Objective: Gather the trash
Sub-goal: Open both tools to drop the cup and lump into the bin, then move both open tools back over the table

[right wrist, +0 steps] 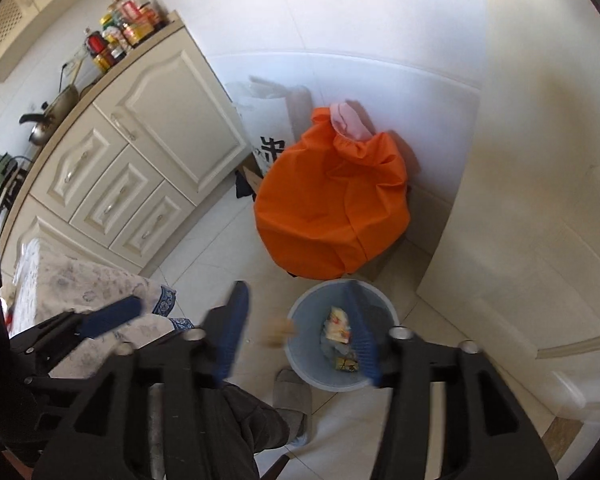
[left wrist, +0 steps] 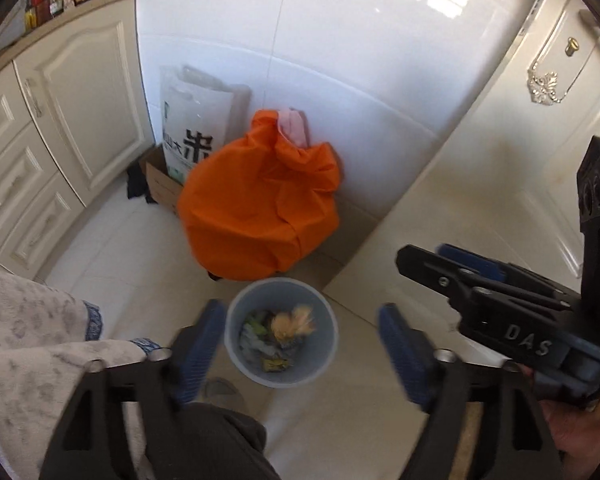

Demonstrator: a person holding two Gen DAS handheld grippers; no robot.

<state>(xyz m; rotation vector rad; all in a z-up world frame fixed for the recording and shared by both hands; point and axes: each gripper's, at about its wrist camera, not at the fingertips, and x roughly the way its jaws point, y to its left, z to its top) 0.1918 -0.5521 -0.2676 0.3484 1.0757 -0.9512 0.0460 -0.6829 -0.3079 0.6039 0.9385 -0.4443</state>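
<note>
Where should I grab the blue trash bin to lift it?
Grip the trash bin by its thin open rim, coming straight down from above. It stands upright with its mouth facing up, and the near rim arc is free. Both the left gripper and right gripper are open.

Orange cloth bundle [left wrist: 260, 200] against the white tiled wall; printed white bag [left wrist: 194, 124] beside it; cream cabinet [right wrist: 140, 152], bottles [right wrist: 128, 28] on its tabletop.

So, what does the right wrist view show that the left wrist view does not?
Only the right wrist view shows the kettle and wok on the counter, and a slipper. Only the left wrist view shows the door's gold knob. Both show the blue bin holding trash, the orange bag behind it, and both grippers, left gripper and right gripper, open and empty.
</note>
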